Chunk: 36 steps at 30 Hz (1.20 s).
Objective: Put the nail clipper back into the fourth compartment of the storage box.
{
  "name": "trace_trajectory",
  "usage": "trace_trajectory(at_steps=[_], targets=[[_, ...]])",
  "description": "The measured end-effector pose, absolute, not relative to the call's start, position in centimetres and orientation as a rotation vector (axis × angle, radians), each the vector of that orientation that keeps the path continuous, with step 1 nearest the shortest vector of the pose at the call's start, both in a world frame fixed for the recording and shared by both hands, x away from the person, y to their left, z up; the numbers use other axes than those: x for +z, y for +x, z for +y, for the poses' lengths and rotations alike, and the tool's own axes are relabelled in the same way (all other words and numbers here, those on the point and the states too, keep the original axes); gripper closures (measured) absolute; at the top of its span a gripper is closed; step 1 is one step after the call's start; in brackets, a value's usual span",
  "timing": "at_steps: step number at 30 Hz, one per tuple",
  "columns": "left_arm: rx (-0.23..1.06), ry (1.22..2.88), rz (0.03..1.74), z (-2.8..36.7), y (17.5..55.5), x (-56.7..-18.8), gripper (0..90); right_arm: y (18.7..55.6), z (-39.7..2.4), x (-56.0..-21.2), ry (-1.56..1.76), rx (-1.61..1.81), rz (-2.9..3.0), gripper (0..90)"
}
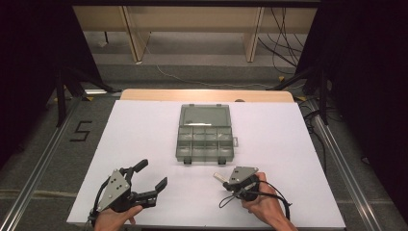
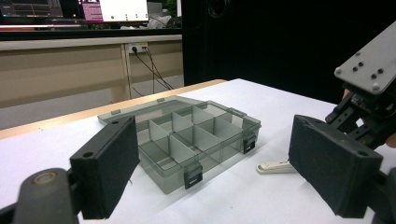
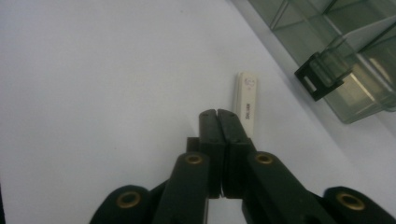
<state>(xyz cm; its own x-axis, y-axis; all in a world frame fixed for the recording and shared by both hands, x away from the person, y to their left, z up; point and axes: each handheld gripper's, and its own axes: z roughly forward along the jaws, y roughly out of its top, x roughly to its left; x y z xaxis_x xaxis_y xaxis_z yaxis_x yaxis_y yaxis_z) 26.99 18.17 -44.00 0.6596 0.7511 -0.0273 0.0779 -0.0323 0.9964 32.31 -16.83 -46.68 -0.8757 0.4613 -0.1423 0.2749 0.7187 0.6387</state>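
Note:
A clear grey organizer box [image 1: 205, 126] lies open mid-table, lid [image 1: 204, 115] folded back and several divided compartments looking empty; it also shows in the left gripper view [image 2: 233, 122] and the right gripper view [image 3: 345, 60]. A small white stick [image 1: 219, 176] lies flat on the white table in front of the box's right latch [image 3: 322, 74]. My right gripper [image 3: 218, 114] is shut, jaws pressed together with nothing between them; the stick [image 3: 246, 95] lies just beside them. My left gripper [image 1: 153, 173] stands open at the front left, empty, facing the box [image 2: 215, 163].
A white sheet [image 1: 144, 134] covers the table, with a wooden edge [image 1: 207, 94] at the far side. Metal rails [image 1: 43, 159] run along both sides. Desks and cables [image 1: 192, 29] stand beyond. The right gripper [image 2: 369, 107] shows at the right in the left gripper view.

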Motion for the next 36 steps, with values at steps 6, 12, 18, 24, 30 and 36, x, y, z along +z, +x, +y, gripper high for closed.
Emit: trace_trajectory(at_steps=[6, 12, 18, 24, 30, 36], targets=[[0.622, 1.530, 0.715, 18.1, 27.0, -44.0, 15.5, 32.4, -16.8, -45.7, 0.575, 0.915, 2.626, 76.8], [0.619, 1.534, 0.717, 18.1, 27.0, -44.1, 15.5, 33.7, -16.8, -45.3, 0.669, 0.835, 2.653, 50.0], [0.619, 1.532, 0.718, 18.1, 27.1, -44.1, 15.5, 35.3, -16.0, -45.5, 0.670, 0.719, 2.740, 33.6], [0.618, 1.533, 0.718, 18.1, 27.0, -44.1, 15.5, 35.8, -15.1, -45.8, 0.643, 0.636, 2.803, 28.6], [0.618, 1.534, 0.718, 18.1, 27.0, -44.1, 15.5, 36.2, -14.6, -46.1, 0.644, 0.575, 2.837, 33.0], [0.618, 1.536, 0.715, 18.1, 27.1, -44.1, 15.6, 36.9, -14.4, -46.1, 0.671, 0.539, 2.867, 41.6]])
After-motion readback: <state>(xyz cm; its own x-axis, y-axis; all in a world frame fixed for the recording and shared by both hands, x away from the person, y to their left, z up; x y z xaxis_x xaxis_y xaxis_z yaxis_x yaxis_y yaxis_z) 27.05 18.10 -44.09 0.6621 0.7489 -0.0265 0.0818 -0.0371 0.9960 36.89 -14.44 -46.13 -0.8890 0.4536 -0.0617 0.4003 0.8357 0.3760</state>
